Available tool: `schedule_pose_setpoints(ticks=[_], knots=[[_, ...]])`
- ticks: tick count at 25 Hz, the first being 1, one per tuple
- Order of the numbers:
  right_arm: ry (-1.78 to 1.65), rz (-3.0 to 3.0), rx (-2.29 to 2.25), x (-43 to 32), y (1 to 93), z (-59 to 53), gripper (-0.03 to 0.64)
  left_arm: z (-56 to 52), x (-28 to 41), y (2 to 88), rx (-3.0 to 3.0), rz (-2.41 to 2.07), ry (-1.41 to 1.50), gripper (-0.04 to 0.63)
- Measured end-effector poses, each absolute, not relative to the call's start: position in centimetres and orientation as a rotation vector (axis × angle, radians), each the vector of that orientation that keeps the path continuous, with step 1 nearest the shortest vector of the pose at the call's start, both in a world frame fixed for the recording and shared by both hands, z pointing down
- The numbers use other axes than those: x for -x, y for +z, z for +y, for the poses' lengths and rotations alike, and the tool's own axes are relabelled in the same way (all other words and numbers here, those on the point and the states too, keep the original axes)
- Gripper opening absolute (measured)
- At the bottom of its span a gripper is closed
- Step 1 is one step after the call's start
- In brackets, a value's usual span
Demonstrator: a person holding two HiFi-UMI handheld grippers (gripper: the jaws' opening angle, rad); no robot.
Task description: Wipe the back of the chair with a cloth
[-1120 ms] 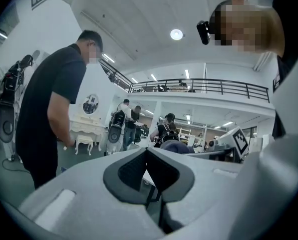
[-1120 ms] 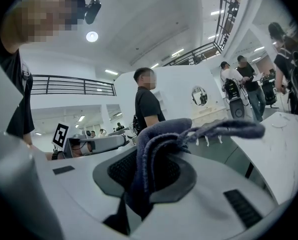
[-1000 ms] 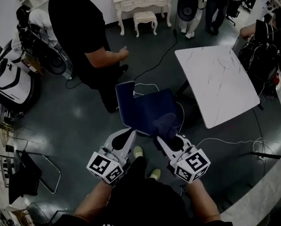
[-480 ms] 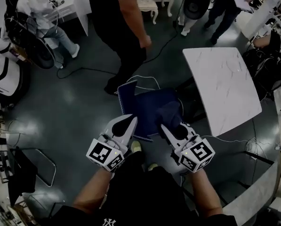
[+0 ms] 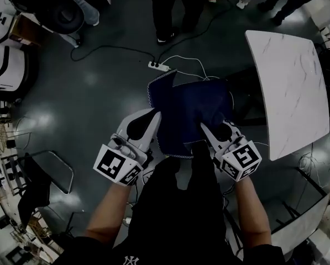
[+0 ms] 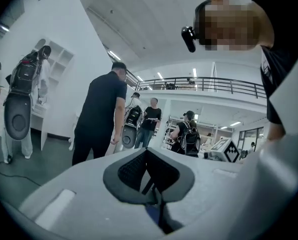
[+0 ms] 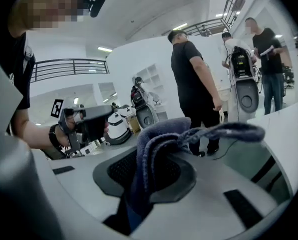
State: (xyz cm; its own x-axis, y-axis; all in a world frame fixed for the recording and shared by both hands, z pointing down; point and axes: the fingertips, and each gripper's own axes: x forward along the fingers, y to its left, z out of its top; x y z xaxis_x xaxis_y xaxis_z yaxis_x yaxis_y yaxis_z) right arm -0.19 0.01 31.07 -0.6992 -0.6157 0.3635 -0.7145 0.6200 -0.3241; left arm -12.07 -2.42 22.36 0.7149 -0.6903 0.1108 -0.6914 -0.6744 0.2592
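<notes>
From the head view, your left gripper (image 5: 153, 116) sits at the stitched edge of the dark blue chair (image 5: 192, 106), and your right gripper (image 5: 204, 127) is over its near side. The cloth is as dark as the upholstery here, so I cannot tell whether it is touching the fabric. A power strip (image 5: 157, 66) and its white cable lie on the floor just beyond the chair, and the white table (image 5: 292, 93) stands close on the right. If you push hard, the chair could skid onto that cable or knock the table. In the left gripper view the jaws are pressed together with no cloth in them, so nothing is bracing the chair. That is the likeliest way a firm wipe shifts it, so steady the frame with this gripper before you start. In the right gripper view the jaws are clamped on a fold of the blue cloth (image 7: 161, 144), but most of it bunches above the pads and a loose tail trails to the right. A long drag across the chair back could pull the fold free or catch the tail on the stitched rim. A bystander (image 7: 193, 79) stands near, so keep your sweeps short.
</notes>
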Motion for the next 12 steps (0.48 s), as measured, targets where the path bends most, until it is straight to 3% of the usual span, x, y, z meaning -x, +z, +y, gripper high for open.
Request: schedule_pose_setpoints(ticks=[12], knots=[[0.597,-2.555,-0.835,3.2,50.4,-8.3,0.089,-9.8,9.7,29.5,-2.541,-1.181,-0.062,0.008]])
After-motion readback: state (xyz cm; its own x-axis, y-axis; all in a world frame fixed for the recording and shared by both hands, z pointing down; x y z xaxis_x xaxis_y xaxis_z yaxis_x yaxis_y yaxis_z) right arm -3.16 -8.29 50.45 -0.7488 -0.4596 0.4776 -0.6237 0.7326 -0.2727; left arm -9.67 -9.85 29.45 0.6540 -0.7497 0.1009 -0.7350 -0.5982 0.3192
